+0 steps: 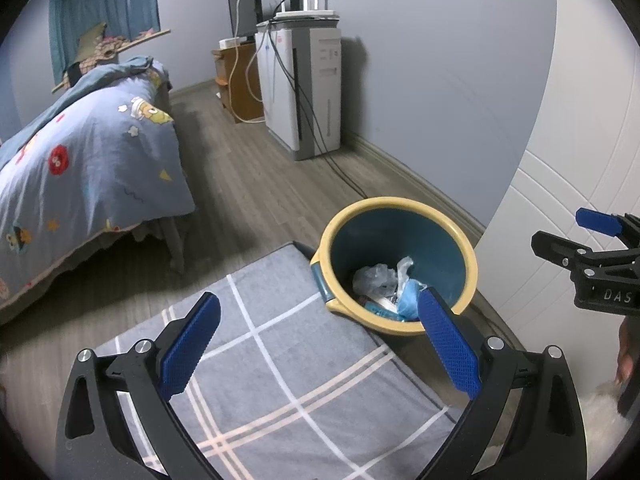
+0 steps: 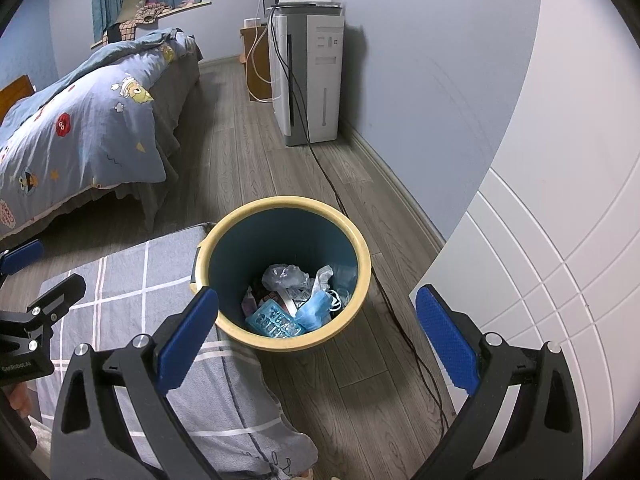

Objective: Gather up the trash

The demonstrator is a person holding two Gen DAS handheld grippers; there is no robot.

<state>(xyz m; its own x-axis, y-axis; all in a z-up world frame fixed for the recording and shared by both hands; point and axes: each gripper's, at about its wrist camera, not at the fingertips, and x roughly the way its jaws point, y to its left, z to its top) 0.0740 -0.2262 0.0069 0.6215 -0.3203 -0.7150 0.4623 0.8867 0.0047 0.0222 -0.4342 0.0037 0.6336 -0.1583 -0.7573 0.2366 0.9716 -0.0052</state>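
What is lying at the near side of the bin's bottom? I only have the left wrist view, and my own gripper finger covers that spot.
Observer: A light blue plastic tray with raised lettering lies there, next to a blue face mask.
Operator: Is the right gripper holding anything?
Observer: No. The right gripper is open and empty, over the near rim of the bin.
Operator: Anything on the floor to the bin's right?
Observer: A black cable runs along the floor close past that side of the bin.
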